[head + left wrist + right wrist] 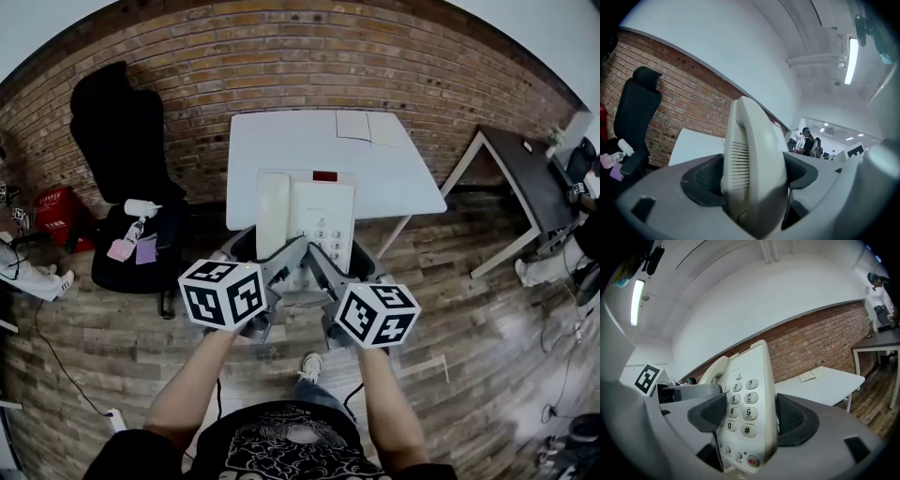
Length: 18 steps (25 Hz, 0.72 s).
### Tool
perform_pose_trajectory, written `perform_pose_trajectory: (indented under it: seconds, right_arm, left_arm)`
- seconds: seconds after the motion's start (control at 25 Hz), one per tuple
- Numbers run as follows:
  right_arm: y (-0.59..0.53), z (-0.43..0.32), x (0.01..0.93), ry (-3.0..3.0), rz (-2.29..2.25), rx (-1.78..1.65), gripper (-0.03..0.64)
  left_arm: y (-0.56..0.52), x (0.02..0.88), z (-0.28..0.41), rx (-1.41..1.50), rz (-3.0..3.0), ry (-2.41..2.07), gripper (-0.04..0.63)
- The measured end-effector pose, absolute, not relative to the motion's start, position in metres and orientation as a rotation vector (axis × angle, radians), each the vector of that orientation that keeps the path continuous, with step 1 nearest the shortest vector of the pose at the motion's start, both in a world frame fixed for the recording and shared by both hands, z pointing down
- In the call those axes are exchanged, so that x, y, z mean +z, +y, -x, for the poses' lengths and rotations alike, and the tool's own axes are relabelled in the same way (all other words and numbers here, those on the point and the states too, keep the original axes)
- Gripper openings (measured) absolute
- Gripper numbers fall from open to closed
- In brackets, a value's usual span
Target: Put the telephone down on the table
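My left gripper (752, 177) is closed on the handset (752, 150) of the telephone (319, 214); its two dark pads (701, 177) press the handset's flanks, one on each side, and only the cream plastic keeps the jaws apart. My right gripper (751, 416) is clamped on the telephone's body in the same way; one pad sits against its right-hand edge and the other comes in from the keypad (743, 401) side. Nothing else is between either pair of jaws.

In the head view the telephone lies face up, carried at its near end by both grippers; the handset rests in its cradle along the left side, just ahead of my left jaws. The telephone is up in the air, not on the white table (281, 141); its far end overlaps the table's near edge, while its near end shows over the wooden floor (450, 309). In the right gripper view the tabletop lies beyond the telephone and lower. I cannot tell how much of the telephone is actually over it.

The table stands against a brick wall (309, 56) and carries only some flat sheets of paper (370, 125) (at its far right corner); a black chair (122, 141) stands well to its left.
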State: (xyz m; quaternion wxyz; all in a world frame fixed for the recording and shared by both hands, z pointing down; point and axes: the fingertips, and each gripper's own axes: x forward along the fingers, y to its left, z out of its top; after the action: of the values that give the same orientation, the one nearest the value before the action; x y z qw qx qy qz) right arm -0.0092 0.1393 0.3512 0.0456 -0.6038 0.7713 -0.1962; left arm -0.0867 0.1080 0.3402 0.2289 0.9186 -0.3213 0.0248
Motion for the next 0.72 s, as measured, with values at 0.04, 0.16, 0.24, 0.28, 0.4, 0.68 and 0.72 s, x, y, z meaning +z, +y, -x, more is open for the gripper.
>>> perform_pose_trajectory:
  seconds: [0.04, 0.16, 0.24, 0.28, 0.4, 0.68, 0.72]
  right_arm:
    - [0.132, 0.000, 0.351, 2.358, 1.840, -0.602, 0.336]
    - [0.109, -0.025, 0.347, 2.371, 1.822, -0.601, 0.336]
    - [0.095, -0.039, 0.346, 2.380, 1.808, -0.600, 0.336]
    - [0.088, -0.045, 0.346, 2.383, 1.803, -0.602, 0.336]
    - [0.069, -0.064, 0.344, 2.392, 1.787, -0.613, 0.336]
    - [0.043, -0.091, 0.348, 2.401, 1.771, -0.606, 0.334]
    - [0.040, -0.094, 0.349, 2.402, 1.771, -0.603, 0.334]
  left_arm:
    - [0.101, 0.340, 0.078, 0.068, -2.526, -0.889, 0.388]
    - [0.079, 0.336, 0.053, 0.063, -2.523, -0.908, 0.388]
    - [0.066, 0.335, 0.040, 0.062, -2.523, -0.922, 0.388]
    - [0.060, 0.334, 0.033, 0.063, -2.521, -0.928, 0.388]
    - [0.041, 0.333, 0.014, 0.071, -2.510, -0.942, 0.388]
    - [0.016, 0.337, -0.011, 0.064, -2.511, -0.956, 0.388]
    - [0.013, 0.337, -0.015, 0.063, -2.512, -0.957, 0.388]
